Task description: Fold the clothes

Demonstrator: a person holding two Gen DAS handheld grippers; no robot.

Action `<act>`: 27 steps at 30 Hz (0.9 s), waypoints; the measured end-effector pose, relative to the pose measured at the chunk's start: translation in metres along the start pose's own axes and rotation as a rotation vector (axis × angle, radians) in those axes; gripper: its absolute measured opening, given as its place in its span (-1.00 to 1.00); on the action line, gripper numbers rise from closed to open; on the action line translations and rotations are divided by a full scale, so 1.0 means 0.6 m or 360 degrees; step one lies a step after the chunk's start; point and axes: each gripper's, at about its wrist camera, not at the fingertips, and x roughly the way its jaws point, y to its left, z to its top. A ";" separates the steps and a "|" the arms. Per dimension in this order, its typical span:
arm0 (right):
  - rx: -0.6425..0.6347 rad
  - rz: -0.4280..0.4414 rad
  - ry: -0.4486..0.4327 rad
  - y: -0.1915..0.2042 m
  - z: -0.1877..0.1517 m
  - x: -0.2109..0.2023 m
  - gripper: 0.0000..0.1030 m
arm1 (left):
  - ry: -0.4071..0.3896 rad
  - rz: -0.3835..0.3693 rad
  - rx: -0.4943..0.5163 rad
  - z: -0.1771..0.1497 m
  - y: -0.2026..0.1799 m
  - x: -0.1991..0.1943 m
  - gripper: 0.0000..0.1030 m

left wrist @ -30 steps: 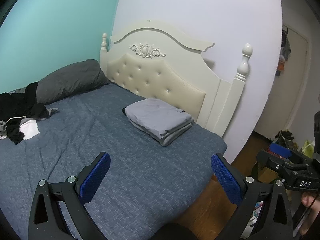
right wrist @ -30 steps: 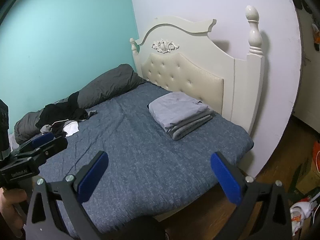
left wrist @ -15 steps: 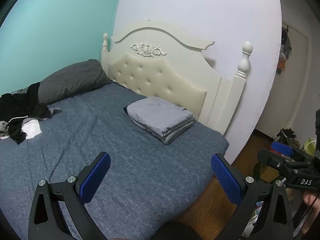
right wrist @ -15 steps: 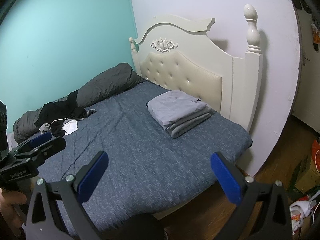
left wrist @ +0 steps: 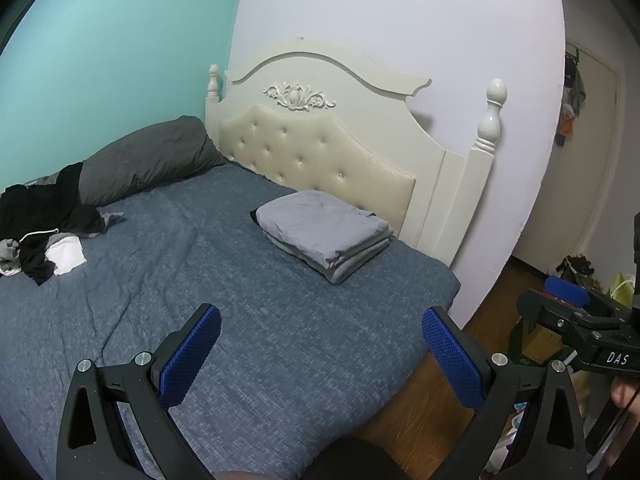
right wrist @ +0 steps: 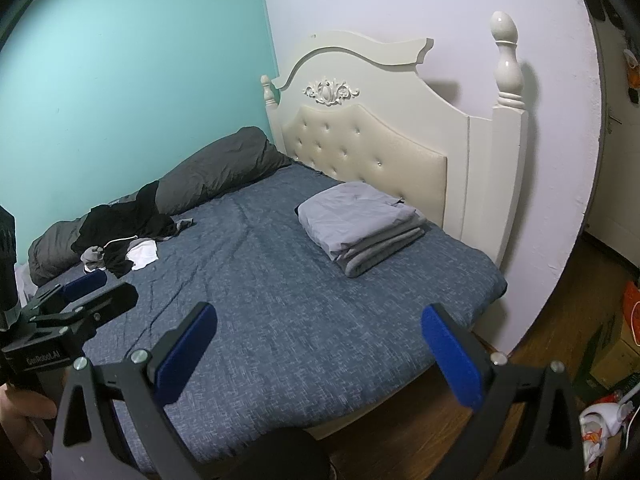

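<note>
A stack of folded grey clothes [left wrist: 325,232] [right wrist: 362,226] lies on the blue bed [left wrist: 208,276] [right wrist: 280,288] close to the headboard. A heap of unfolded black, grey and white clothes [left wrist: 44,224] [right wrist: 120,236] lies at the bed's far left by a dark grey pillow. My left gripper [left wrist: 320,354] is open and empty, held above the bed's near edge. My right gripper [right wrist: 318,354] is open and empty too, back from the bed. Each gripper shows at the side of the other's view, held by a hand.
A cream tufted headboard [left wrist: 320,148] [right wrist: 372,148] with tall posts stands against the white wall. A teal wall runs along the bed's far side. Wooden floor [right wrist: 560,320] lies to the right, with boxes and bags [right wrist: 612,344] and a doorway [left wrist: 592,152].
Both grippers have drawn back a little from the bed, so the bed and folded stack look slightly smaller. Both stay open and empty.
</note>
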 end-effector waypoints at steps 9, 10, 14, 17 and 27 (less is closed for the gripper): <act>-0.0002 -0.0003 -0.0002 0.001 -0.001 -0.001 0.99 | -0.0003 0.0012 0.0009 -0.003 -0.001 -0.001 0.99; -0.0003 -0.0003 -0.0001 0.001 -0.001 0.000 0.99 | -0.0002 0.0012 0.0010 -0.003 -0.001 -0.002 0.99; -0.0003 -0.0003 -0.0001 0.002 -0.002 -0.001 0.99 | -0.0005 0.0014 0.0018 -0.004 -0.003 -0.004 0.99; -0.0004 -0.0003 -0.0001 0.001 -0.002 -0.001 0.99 | -0.0003 0.0015 0.0024 -0.005 -0.003 -0.004 0.99; -0.0001 -0.0002 0.0005 0.002 -0.006 0.000 0.99 | 0.0002 0.0048 0.0028 -0.007 -0.004 -0.002 0.99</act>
